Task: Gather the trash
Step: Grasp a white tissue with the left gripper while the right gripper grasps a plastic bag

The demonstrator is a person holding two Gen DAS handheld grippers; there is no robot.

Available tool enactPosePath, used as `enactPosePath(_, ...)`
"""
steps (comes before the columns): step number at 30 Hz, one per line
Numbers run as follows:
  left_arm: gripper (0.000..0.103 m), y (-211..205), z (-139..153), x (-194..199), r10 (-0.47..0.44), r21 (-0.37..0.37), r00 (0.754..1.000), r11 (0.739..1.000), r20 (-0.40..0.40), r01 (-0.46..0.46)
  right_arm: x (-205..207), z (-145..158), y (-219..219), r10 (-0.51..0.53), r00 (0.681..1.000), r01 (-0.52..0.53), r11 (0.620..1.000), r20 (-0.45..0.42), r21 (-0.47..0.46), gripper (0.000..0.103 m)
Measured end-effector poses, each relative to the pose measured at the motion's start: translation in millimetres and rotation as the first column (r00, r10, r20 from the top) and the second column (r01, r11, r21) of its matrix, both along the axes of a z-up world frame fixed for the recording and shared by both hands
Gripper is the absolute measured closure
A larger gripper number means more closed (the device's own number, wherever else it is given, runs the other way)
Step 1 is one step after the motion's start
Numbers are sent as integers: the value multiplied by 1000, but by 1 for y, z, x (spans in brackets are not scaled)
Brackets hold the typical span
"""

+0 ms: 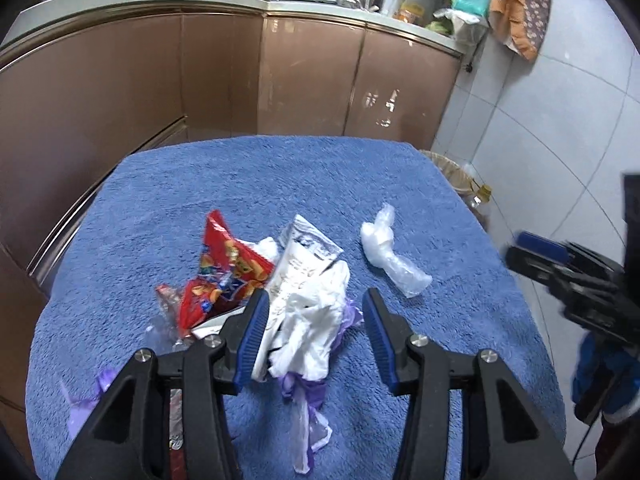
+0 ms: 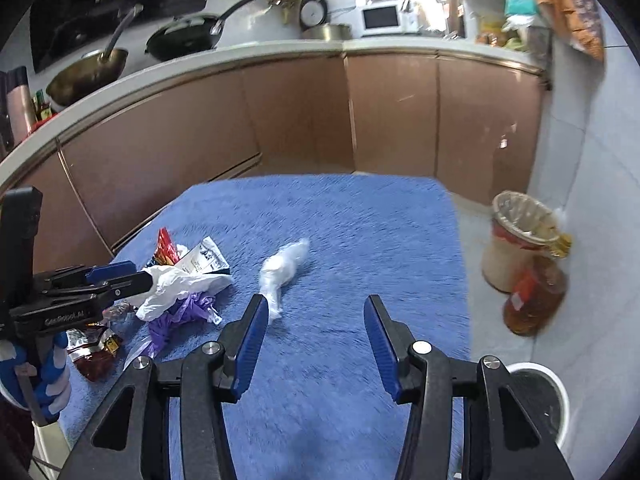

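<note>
Left wrist view: left tongs released, straddling white plastic bag in trash pile on blue worktop. Right wrist view: right tongs released; clear wrapper just ahead-left; lined bin on floor, contents unclear.
</note>
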State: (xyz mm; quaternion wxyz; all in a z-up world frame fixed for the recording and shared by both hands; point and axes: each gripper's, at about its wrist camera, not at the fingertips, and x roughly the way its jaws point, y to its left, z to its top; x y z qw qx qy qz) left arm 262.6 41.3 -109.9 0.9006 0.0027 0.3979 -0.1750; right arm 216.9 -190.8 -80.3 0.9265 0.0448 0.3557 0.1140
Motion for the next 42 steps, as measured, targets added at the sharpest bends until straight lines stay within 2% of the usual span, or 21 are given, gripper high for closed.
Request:
enactPosePath(3, 65, -8, -3, 2, -23, 16, 1000, 1000, -6, 23, 23, -13, 14, 41, 999, -41, 999, -31, 5, 56)
enactPosePath(5, 76, -8, -7, 4, -30, 13, 999, 999, -17, 30, 37, -22, 24, 70, 996, -70, 998, -50, 9, 56)
enactPosePath(7, 80, -8, -10, 5, -33, 13, 999, 999, -29, 33, 52, -32, 35, 99, 992, -97, 995, -75, 24, 56)
enactPosePath(15, 87, -5, -18, 1, -48, -21, 998, 999, -44, 47, 84, -62, 53, 128, 980, -120, 991, -155, 59, 57)
enactPosePath(18, 88, -5, -18, -3, -49, -31, 998, 998, -41, 48, 87, -68, 54, 131, 975, -122, 991, -177, 59, 68)
enactPosePath(22, 88, -3, -14, -7, -44, -52, 998, 998, -34, 42, 86, -73, 49, 142, 969, -126, 988, -203, 88, 91)
enactPosePath(23, 88, -3, -12, -8, -42, -55, 999, 998, -31, 40, 85, -72, 48, 143, 968, -127, 988, -204, 91, 92)
enactPosePath(29, 89, 2, 4, -27, -30, -77, 1000, 997, -1, 30, 58, -55, 43, 154, 975, -141, 986, -161, 91, 94)
enactPosePath(42, 89, 5, 56, -84, -22, -105, 995, 994, 100, 32, -32, 18, 22, 147, 989, -146, 985, -2, 91, 94)
